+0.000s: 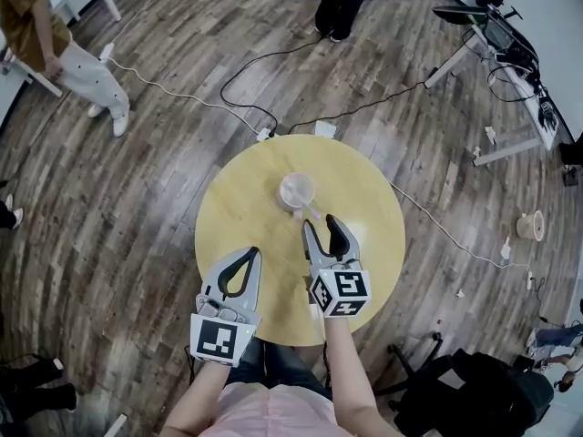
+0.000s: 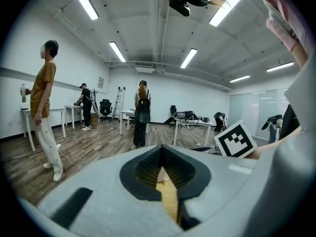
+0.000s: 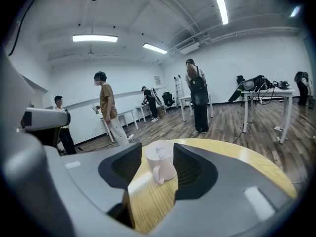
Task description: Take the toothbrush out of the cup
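Observation:
A pale pink cup [image 1: 296, 190] with a handle stands near the middle of the round yellow table [image 1: 373, 198]. In the right gripper view the cup [image 3: 161, 169] is straight ahead, and the white bristles of the toothbrush [image 3: 157, 152] show just inside its rim. My right gripper [image 1: 322, 222] is open, a short way on the near side of the cup, pointing at it with nothing between its jaws [image 3: 158, 148]. My left gripper [image 1: 252, 252] hovers over the table's near left part, jaw tips together, holding nothing [image 2: 160, 150].
Cables [image 1: 246, 71] run over the wooden floor beyond the table. A person [image 1: 55, 48] stands at the far left, another [image 1: 342, 3] at the far side. Desks [image 1: 496, 48] stand at the right, and a black chair [image 1: 465, 385] at the near right.

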Tool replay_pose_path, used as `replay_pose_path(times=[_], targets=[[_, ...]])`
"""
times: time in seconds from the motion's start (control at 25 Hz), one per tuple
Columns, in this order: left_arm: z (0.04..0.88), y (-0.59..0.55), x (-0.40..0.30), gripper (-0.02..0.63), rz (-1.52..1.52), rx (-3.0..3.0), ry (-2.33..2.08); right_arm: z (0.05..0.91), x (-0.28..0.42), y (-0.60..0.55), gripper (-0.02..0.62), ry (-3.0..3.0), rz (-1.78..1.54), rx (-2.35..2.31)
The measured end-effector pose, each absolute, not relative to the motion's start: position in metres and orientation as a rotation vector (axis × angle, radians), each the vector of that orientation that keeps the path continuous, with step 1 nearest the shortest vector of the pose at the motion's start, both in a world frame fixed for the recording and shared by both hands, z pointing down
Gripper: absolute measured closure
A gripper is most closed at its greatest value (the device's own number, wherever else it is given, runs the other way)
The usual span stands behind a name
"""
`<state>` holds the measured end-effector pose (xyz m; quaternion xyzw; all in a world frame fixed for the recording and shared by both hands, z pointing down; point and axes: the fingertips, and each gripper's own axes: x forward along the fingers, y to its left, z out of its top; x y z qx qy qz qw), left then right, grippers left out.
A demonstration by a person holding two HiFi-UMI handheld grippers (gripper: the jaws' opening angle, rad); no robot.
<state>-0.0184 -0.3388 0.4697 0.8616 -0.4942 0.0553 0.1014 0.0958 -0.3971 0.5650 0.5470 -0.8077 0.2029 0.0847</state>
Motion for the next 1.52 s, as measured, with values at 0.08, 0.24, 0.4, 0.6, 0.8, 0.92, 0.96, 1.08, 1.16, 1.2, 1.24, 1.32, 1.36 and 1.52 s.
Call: replay_pose_path(times=[0.08, 0.24, 0.4, 0.6, 0.8, 0.92, 0.96, 1.08, 1.16, 1.2, 1.24, 1.32, 1.36, 1.52], targets=[[0.478, -0.346, -0.022, 0.609, 0.178, 2.521, -1.468, 0.574, 0.092, -0.407, 0.388, -2.413, 0.609, 1.625], [0.491, -0.361, -0.021, 0.609, 0.187, 2.489, -1.477, 0.582, 0.089, -0.422, 0.416, -2.436, 0.631, 1.64], [0.496, -0.369, -0.013, 0.609, 0.184, 2.479, -1.459, 0.587, 0.088, -0.429, 0.521, -2.451, 0.629, 1.628], [0.5, -0.376, -0.006, 0.609, 0.191, 2.471, -1.445, 0.582, 0.089, -0.435, 0.537, -2.485, 0.607, 1.621], [0.495, -0.378, -0.007, 0.609, 0.187, 2.494, -1.453, 0.566, 0.088, -0.436, 0.537, -2.513, 0.579, 1.636], [0.487, -0.38, -0.009, 0.609, 0.177, 2.515, -1.464, 0.554, 0.086, -0.437, 0.538, -2.533, 0.553, 1.629], [0.484, -0.38, -0.01, 0.609, 0.175, 2.522, -1.467, 0.549, 0.085, -0.437, 0.538, -2.54, 0.541, 1.628], [0.475, -0.383, -0.014, 0.609, 0.171, 2.551, -1.482, 0.529, 0.082, -0.438, 0.538, -2.563, 0.495, 1.63], [0.467, -0.386, -0.016, 0.609, 0.163, 2.571, -1.493, 0.514, 0.08, -0.439, 0.538, -2.581, 0.458, 1.634], [0.463, -0.387, -0.016, 0.609, 0.153, 2.58, -1.498, 0.505, 0.079, -0.439, 0.538, -2.589, 0.438, 1.636], [0.458, -0.388, -0.017, 0.609, 0.141, 2.59, -1.502, 0.496, 0.078, -0.438, 0.538, -2.599, 0.415, 1.637], [0.447, -0.389, -0.018, 0.609, 0.116, 2.613, -1.508, 0.476, 0.075, -0.433, 0.538, -2.623, 0.367, 1.63], [0.44, -0.388, -0.018, 0.609, 0.104, 2.625, -1.51, 0.465, 0.072, -0.43, 0.538, -2.639, 0.344, 1.623], [0.414, -0.384, -0.017, 0.609, 0.047, 2.68, -1.519, 0.422, 0.065, -0.411, 0.538, -2.697, 0.26, 1.597]])
